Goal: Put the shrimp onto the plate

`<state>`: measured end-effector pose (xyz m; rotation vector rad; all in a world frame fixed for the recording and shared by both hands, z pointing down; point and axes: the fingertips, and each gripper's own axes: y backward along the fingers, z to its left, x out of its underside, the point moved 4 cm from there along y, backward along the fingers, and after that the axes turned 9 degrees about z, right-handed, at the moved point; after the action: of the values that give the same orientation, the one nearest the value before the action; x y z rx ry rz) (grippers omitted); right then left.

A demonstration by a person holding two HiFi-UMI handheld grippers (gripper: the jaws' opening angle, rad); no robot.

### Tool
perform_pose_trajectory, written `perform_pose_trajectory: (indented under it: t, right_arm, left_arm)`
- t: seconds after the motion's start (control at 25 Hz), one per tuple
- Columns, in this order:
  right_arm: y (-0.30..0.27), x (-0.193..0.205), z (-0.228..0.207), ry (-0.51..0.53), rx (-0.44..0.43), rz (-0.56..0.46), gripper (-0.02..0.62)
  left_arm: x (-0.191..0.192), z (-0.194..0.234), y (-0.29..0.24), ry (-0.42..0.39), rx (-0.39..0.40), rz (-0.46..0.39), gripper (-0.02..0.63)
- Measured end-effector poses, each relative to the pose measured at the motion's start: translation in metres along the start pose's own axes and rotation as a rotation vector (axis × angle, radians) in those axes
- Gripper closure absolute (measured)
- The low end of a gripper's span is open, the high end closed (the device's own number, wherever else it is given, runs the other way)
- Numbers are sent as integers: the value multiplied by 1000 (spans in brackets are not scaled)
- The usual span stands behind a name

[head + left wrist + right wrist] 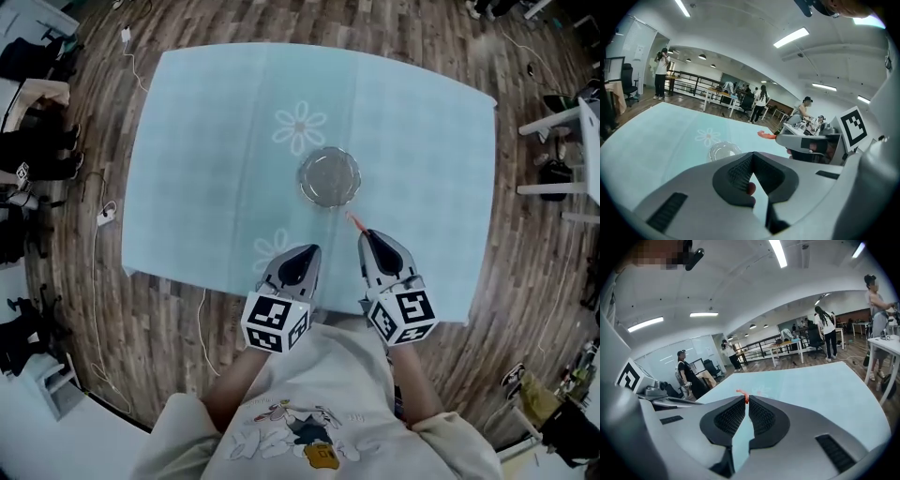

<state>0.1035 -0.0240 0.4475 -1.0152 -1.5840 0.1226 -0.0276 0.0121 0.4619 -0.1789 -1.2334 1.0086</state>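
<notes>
A clear glass plate [329, 176] sits in the middle of the light blue tablecloth [206, 169]; in the left gripper view the plate [724, 151] lies just beyond my jaws. My right gripper [366, 234] hovers just short of the plate's right near side, shut on a small orange shrimp [355, 221]. In the right gripper view the shrimp's tail [743, 394] pokes out above the closed tips of the right gripper [746, 400]. From the left, the shrimp [767, 135] juts from the right gripper [787, 137]. My left gripper [310, 251] [751, 158] is shut, holding nothing, near the table's front edge.
Flower prints [300, 127] mark the cloth behind and in front of the plate. The table's front edge [216, 286] runs just below both grippers. Wooden floor with cables [98, 220] surrounds the table. People and desks [754, 101] stand far behind.
</notes>
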Motion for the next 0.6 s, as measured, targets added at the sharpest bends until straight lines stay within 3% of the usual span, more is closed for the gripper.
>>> perform_pose_trajectory:
  t: [0.28, 0.44, 0.6]
  right_arm:
    - [-49, 18, -10, -1, 9, 122, 552]
    - [-75, 33, -11, -125, -39, 173, 552]
    - [-99, 46, -16, -216, -36, 213, 552]
  left_arm:
    - [8, 32, -27, 5, 6, 46, 598]
    - [16, 47, -39, 14, 19, 82, 598]
    - [19, 60, -51, 22, 30, 100, 598]
